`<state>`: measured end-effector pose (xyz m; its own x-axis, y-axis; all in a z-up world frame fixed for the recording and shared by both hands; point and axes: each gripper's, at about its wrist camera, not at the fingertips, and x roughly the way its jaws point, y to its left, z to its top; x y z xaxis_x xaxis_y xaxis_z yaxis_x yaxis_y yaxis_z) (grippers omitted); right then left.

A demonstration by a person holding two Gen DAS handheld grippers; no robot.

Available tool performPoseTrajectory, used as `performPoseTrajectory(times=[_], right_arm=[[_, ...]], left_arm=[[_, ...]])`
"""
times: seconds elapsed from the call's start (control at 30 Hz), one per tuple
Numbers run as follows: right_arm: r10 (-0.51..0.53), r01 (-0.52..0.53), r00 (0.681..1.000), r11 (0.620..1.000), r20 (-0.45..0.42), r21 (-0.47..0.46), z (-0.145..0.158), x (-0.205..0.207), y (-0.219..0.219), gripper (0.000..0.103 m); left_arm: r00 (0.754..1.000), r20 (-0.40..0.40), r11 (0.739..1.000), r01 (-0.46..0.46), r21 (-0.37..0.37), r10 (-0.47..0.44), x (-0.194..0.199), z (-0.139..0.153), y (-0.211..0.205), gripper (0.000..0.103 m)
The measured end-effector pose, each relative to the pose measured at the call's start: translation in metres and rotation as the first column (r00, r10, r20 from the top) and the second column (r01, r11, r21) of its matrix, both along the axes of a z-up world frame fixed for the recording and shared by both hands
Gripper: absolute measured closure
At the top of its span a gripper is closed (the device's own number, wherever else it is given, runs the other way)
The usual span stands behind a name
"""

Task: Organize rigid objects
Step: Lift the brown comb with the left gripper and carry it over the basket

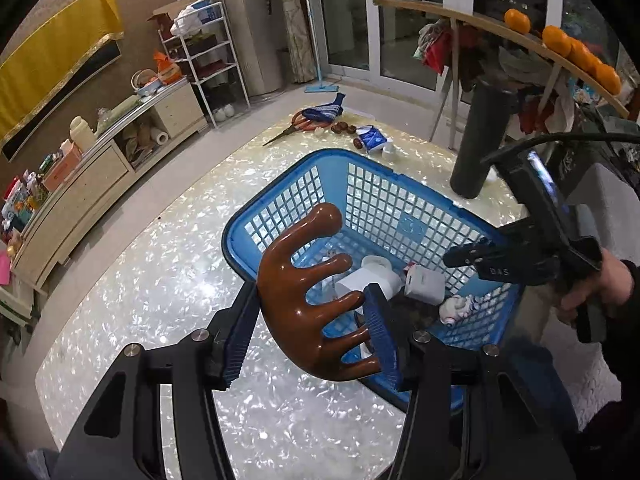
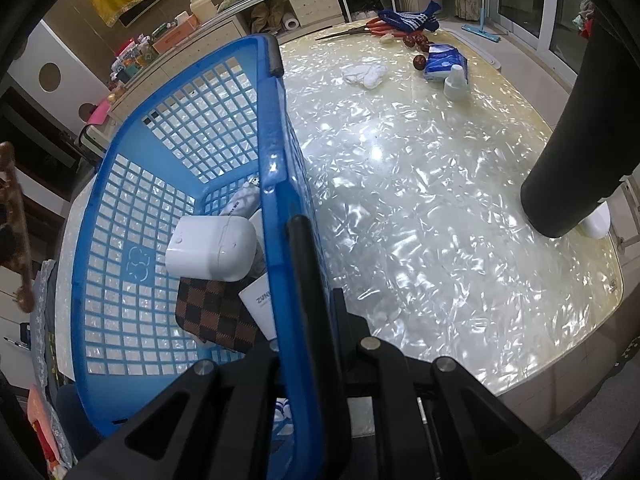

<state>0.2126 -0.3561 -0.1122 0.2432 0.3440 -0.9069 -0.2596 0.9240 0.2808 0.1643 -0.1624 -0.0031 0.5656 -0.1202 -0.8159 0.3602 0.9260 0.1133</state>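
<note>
Comb (image 1: 308, 300) sits clamped in the left gripper (image 1: 312, 338) jaws, hanging over the near edge of the blue basket (image 1: 276, 168) on the worktop (image 1: 168, 264). Right gripper (image 2: 308, 280) jaws are pinched together on the basket rim. Let go too soon and the comb could clip the rim and bounce out.

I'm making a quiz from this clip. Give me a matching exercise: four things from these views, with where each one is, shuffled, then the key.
Things:
1. brown wooden comb
2. white case
3. red-handled scissors
4. oranges

Places:
A. lying on the table at its far end
B. inside the blue basket
C. between the pads of the left gripper
D. in a row on a curved wooden shelf

Pairs: 1-C, 2-B, 3-A, 4-D
</note>
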Motion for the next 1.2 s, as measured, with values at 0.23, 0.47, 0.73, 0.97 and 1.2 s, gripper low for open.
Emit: performPoseTrajectory(times=[0.23,0.47,0.73,0.97,1.2], right_arm=[[0.002,-0.002,1.000,1.000,0.003,-0.001,0.000,0.000,0.000,0.097],[0.007,-0.007,1.000,1.000,0.004,0.009,0.001,-0.002,-0.002,0.097],[0.005,-0.005,1.000,1.000,0.004,0.016,0.001,-0.003,-0.002,0.097],[0.001,-0.001,1.000,1.000,0.005,0.021,0.001,-0.003,-0.002,0.097],[-0.004,0.004,1.000,1.000,0.007,0.026,0.000,-0.004,-0.003,0.097]], left_arm=[[0.997,-0.050,0.998,0.059,-0.011,-0.060,0.020,-0.033,-0.019,0.045],[0.987,-0.109,0.993,0.113,-0.042,-0.117,0.035,-0.071,-0.035,0.045],[0.972,-0.147,0.982,0.187,-0.004,-0.185,0.048,-0.099,-0.054,0.045],[0.958,-0.174,0.967,0.245,0.072,-0.230,0.050,-0.109,-0.069,0.045],[0.953,-0.194,0.958,0.259,0.126,-0.232,0.051,-0.112,-0.077,0.045]])
